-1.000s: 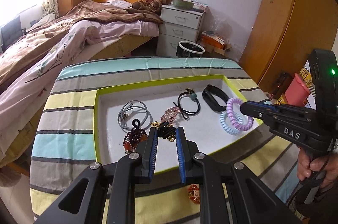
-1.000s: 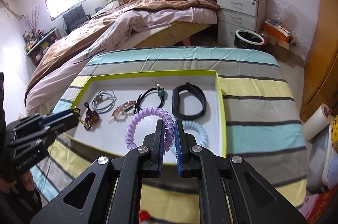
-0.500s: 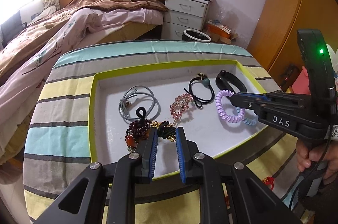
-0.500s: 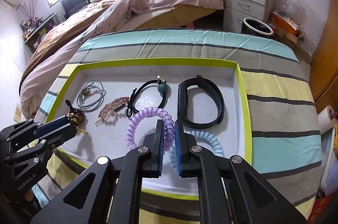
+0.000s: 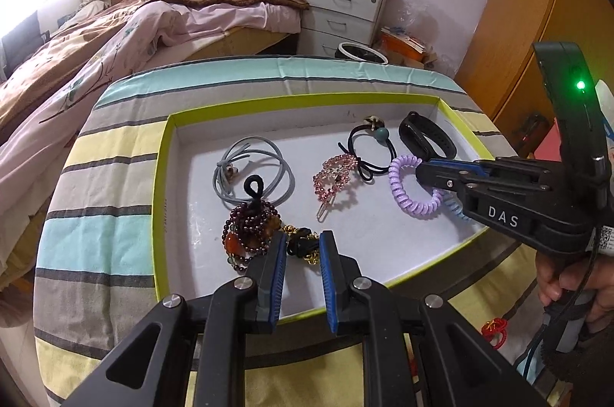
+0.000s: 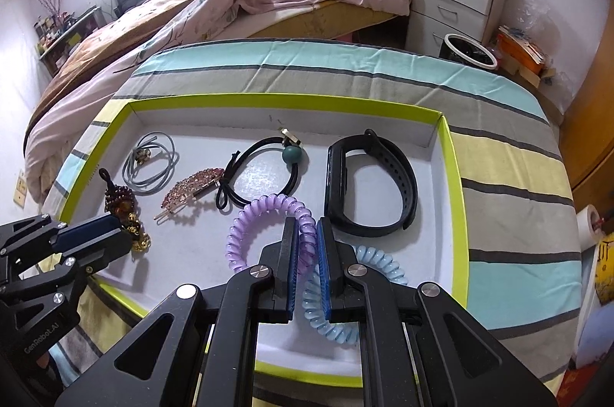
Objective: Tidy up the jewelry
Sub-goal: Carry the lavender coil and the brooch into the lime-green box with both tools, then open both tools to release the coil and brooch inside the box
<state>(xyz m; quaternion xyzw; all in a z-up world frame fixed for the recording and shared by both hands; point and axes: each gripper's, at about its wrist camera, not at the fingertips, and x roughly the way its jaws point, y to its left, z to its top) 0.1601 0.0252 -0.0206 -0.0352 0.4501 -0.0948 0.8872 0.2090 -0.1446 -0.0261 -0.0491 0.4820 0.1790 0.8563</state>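
Note:
A white tray with a lime-green rim [image 5: 161, 196] [image 6: 454, 196] lies on the striped cloth. My left gripper [image 5: 301, 242] [image 6: 126, 234] is at the tray's near edge. It is shut on the black-and-gold end of a dark red bead bracelet [image 5: 249, 226] [image 6: 119, 200], whose beads rest on the tray floor. My right gripper [image 6: 307, 230] [image 5: 420, 173] is shut on a purple coil hair tie [image 6: 245, 230] [image 5: 399, 192], low over the tray's right side. A blue coil tie [image 6: 334, 311] [image 5: 454, 205] lies just beneath it.
Also in the tray are a grey cord loop [image 5: 253, 173], a pink rhinestone clip [image 5: 335, 175], a black hair tie with a teal bead [image 6: 268, 169] and a black wristband [image 6: 368, 184]. A small red ornament [image 5: 495, 330] lies on the cloth outside. A bed stands behind the table.
Both grippers have come down closer to the tray, each still holding its piece. The purple coil moved left, down beside the blue coil, and the bead bracelet now rests on the tray floor.

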